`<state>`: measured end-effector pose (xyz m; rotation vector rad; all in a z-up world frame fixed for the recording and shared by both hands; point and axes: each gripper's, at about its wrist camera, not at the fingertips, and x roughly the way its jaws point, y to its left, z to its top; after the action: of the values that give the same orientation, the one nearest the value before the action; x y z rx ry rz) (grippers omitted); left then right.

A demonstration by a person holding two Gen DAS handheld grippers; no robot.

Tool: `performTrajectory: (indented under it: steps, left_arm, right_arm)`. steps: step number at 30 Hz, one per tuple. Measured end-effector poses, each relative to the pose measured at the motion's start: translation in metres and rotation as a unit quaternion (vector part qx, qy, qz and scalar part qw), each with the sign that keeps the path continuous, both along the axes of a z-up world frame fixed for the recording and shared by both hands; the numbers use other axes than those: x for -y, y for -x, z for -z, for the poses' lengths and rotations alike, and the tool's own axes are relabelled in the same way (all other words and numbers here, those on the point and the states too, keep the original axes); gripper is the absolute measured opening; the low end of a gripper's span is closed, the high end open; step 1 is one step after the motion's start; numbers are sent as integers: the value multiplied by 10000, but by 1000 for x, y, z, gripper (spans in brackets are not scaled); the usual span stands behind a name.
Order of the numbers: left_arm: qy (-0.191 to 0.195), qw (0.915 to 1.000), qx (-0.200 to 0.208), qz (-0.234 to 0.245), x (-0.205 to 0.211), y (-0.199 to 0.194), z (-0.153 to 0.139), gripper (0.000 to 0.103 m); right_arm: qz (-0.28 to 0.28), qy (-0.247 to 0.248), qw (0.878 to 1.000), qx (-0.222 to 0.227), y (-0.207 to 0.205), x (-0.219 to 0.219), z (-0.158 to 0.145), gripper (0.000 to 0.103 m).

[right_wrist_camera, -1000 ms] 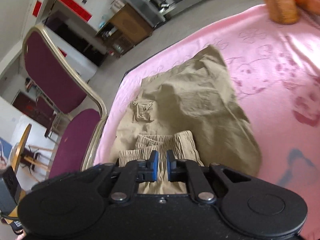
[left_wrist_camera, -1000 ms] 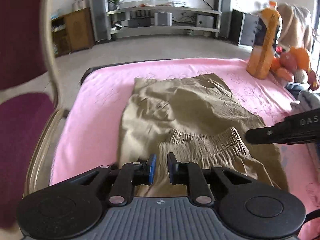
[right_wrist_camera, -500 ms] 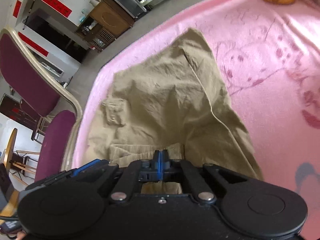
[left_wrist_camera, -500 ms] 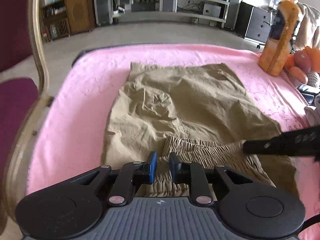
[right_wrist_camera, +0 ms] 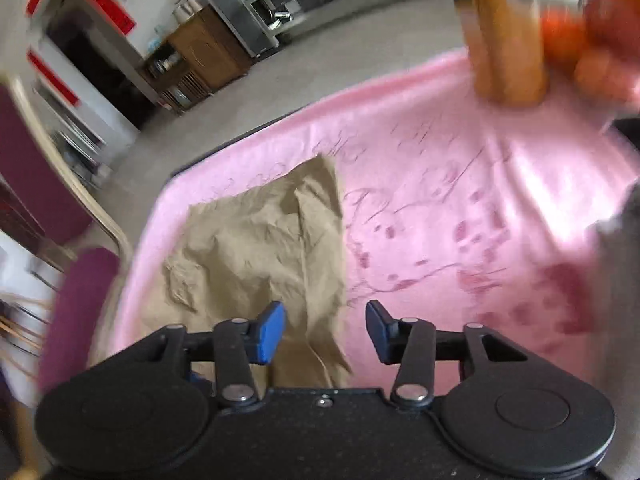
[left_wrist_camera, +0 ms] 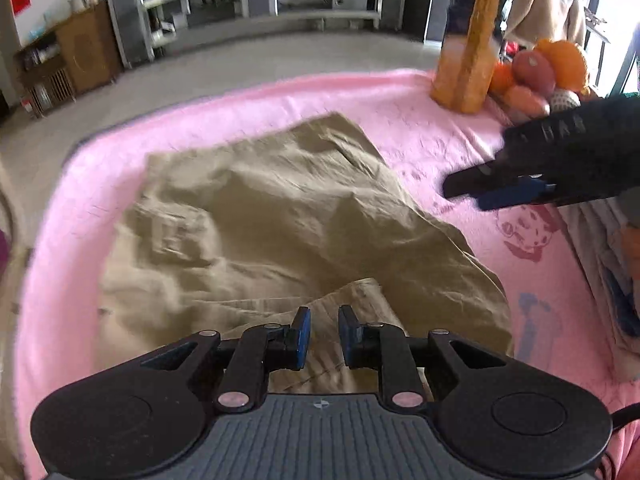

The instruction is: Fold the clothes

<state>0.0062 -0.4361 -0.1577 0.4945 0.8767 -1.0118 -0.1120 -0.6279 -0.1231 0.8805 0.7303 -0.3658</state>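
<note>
Left wrist view: khaki trousers are lying crumpled across a pink blanket that is covering the counter, filling the middle of the frame.
Left gripper: sitting at the bottom centre, over the near edge of the trousers; its jaws are standing a narrow gap apart, and a fold of khaki cloth is showing in that gap, but whether the blue pads are pinching it cannot be told.
Right gripper in this view: reaching in from the right edge, blurred, hanging over bare pink blanket just beside the trousers' right edge.
Right wrist view: the right gripper is at the bottom centre; its jaws are opening, well spread, gripping nothing. The trousers' edge is lying under the left finger, pink blanket under the right one.
Trousers in this view: lying in the lower left half of the frame.
Background: an orange bottle and a pile of fruit are standing at the blanket's upper right corner.
Chair: purple, sitting at the left edge.
</note>
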Motion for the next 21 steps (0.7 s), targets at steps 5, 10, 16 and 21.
performTrajectory:
  steps: [5,10,16,21]
  left_arm:
    - [-94,9998,-183,5,16,-11,16,15]
    - [-241,9995,-5,223,26,-11,20,15]
    - [-260,9992,-44,306,28,-14,21,15]
    - [-193,9993,-42,307,25,-13,22,15]
  right_arm:
    - [536,-883,9940,366,-12,44,46,45]
    - [541,-1287,9876,712,-30,69,75,39]
    - [150,-1428,9839,1066,-62,78,88,35]
    - [255,-1388,9805,1369,-71,80,94,33]
